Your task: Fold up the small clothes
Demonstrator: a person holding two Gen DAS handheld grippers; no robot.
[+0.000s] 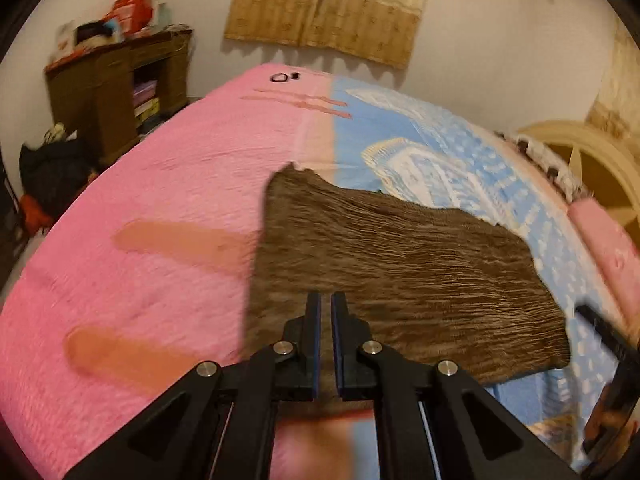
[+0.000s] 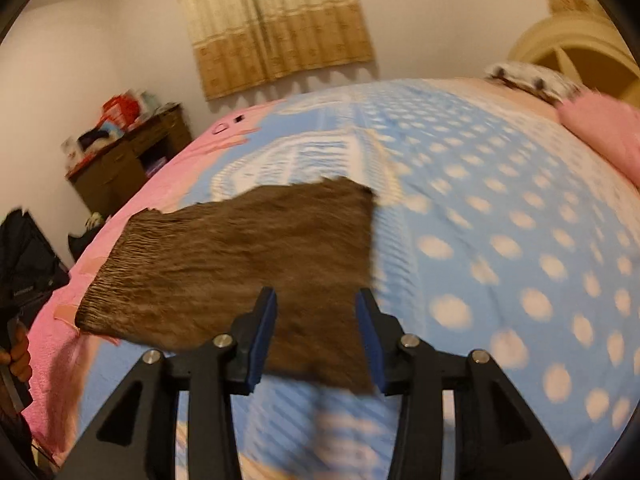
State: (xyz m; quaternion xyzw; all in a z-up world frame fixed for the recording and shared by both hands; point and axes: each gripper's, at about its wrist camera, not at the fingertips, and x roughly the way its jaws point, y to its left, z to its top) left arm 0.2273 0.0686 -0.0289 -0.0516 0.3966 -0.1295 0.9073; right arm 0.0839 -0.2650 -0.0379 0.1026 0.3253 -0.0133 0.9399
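a ribbed brown knit cloth (image 1: pixel 400 272), roughly rectangular with ragged far corners, is spread on the pink-and-blue bedspread (image 1: pixel 140 184). its near edge is pinched by the closed left gripper (image 1: pixel 326 308); the right gripper (image 2: pixel 316 304) is parted, its near corner lying between the blue pads (image 2: pixel 268 320), untouched.

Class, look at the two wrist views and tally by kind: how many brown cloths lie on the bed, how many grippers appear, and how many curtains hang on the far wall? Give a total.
Brown cloth: 1
Grippers: 2, left gripper and right gripper
Curtain: 1
Total: 4
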